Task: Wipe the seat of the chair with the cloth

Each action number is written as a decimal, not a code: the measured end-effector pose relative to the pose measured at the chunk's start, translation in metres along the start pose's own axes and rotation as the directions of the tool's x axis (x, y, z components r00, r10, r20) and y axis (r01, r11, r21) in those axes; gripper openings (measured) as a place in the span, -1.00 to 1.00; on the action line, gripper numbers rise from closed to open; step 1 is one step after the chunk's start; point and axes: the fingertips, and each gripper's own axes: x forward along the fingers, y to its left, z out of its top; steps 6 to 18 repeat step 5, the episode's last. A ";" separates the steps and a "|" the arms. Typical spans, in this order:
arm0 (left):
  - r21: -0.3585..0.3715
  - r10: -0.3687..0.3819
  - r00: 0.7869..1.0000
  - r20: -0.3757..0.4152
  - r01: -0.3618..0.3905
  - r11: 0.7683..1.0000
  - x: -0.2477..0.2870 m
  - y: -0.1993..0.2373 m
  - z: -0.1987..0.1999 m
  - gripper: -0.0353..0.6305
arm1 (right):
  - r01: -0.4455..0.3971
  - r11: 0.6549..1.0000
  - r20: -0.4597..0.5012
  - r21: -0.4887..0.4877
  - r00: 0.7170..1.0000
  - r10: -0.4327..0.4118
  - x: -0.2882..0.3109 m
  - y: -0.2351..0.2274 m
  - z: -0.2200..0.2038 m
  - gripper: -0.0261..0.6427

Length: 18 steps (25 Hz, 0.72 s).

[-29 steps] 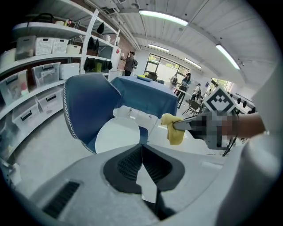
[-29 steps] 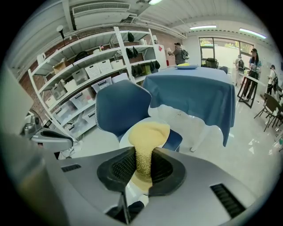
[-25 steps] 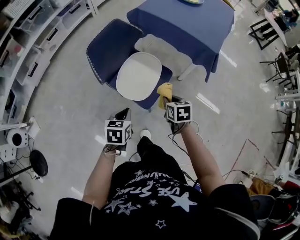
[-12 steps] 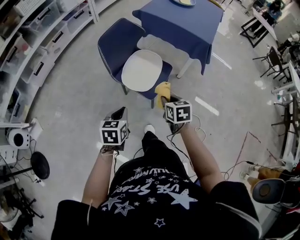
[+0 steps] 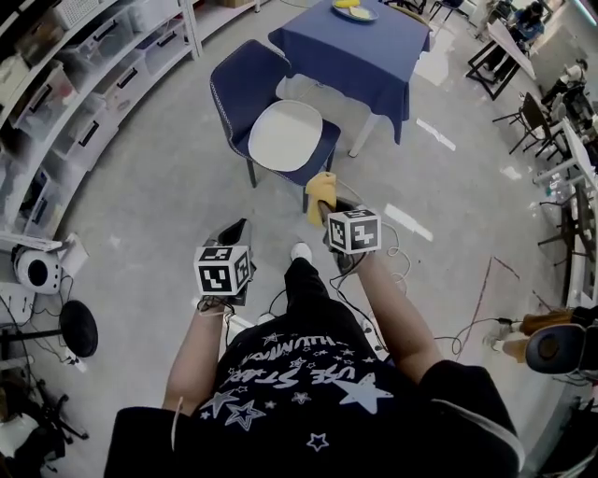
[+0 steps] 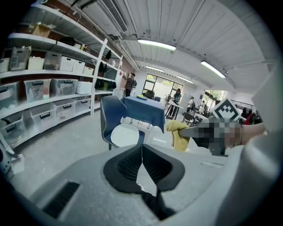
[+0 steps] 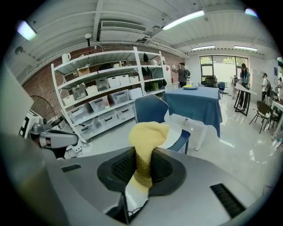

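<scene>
A blue chair [image 5: 245,86] with a white seat pad [image 5: 285,135] stands on the floor ahead of me, beside a blue-clothed table [image 5: 360,45]. My right gripper [image 5: 329,207] is shut on a yellow cloth [image 5: 321,193], held short of the seat's near edge. In the right gripper view the yellow cloth [image 7: 144,145] stands up between the closed jaws, with the chair [image 7: 155,112] behind it. My left gripper [image 5: 235,233] hangs to the left, shut and empty, well clear of the chair. The left gripper view shows the chair seat [image 6: 125,134] and the cloth [image 6: 177,134] off to the right.
Shelving with storage bins [image 5: 89,84] curves along the left. Cables [image 5: 467,336] trail across the floor at right. A plate [image 5: 354,11] sits on the table. Folding chairs and tables [image 5: 547,103] stand at far right. A round device [image 5: 37,274] rests by the shelving.
I have backed away from the chair, which now sits farther up in the head view. Both grippers dropped slightly in that view; the right one still holds the cloth.
</scene>
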 end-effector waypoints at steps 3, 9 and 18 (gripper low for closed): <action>0.003 -0.005 1.000 0.009 0.005 1.000 -0.033 -0.004 -0.015 -0.83 | 0.001 1.000 0.005 0.005 1.000 -0.001 -0.021 0.020 -0.017 -0.72; -0.002 -0.006 1.000 0.013 0.006 1.000 -0.054 -0.005 -0.024 -0.83 | 0.003 1.000 0.010 0.009 1.000 -0.003 -0.035 0.034 -0.026 -0.72; -0.002 -0.006 1.000 0.013 0.006 1.000 -0.054 -0.005 -0.024 -0.83 | 0.003 1.000 0.010 0.009 1.000 -0.003 -0.035 0.034 -0.026 -0.72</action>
